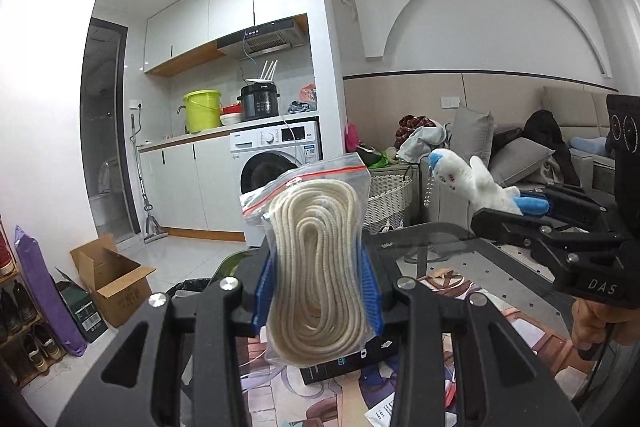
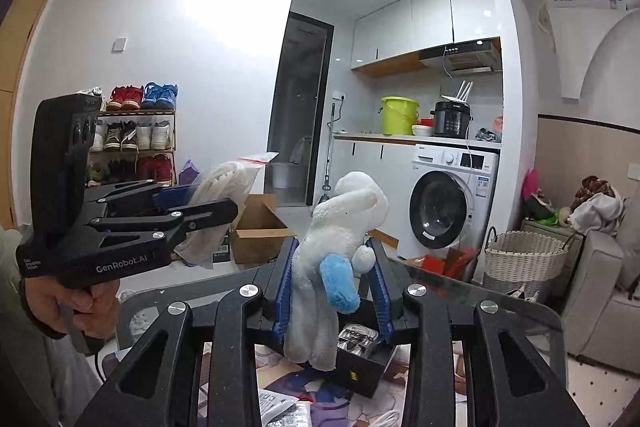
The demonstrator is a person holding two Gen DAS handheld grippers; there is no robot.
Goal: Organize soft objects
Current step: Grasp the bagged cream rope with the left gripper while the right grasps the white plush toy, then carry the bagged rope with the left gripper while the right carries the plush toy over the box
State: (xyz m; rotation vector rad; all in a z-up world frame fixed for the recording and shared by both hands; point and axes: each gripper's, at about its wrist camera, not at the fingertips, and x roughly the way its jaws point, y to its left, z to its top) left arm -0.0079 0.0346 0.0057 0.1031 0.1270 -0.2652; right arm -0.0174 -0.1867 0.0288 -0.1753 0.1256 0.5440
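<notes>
Black linkage arms filled the foreground of each wrist view; between the blue pads of the left gripper (image 1: 318, 283) stood a zip bag of coiled cream rope (image 1: 316, 267), upright, pinched at its middle, its red-striped top rising clear above the fingertips; the right gripper (image 2: 332, 287) was clenched on a white and blue plush toy (image 2: 340, 247), whose head rose above the pads and whose legs hung below them; both loads were held up over the glass table (image 2: 500, 303), well apart from each other.
</notes>
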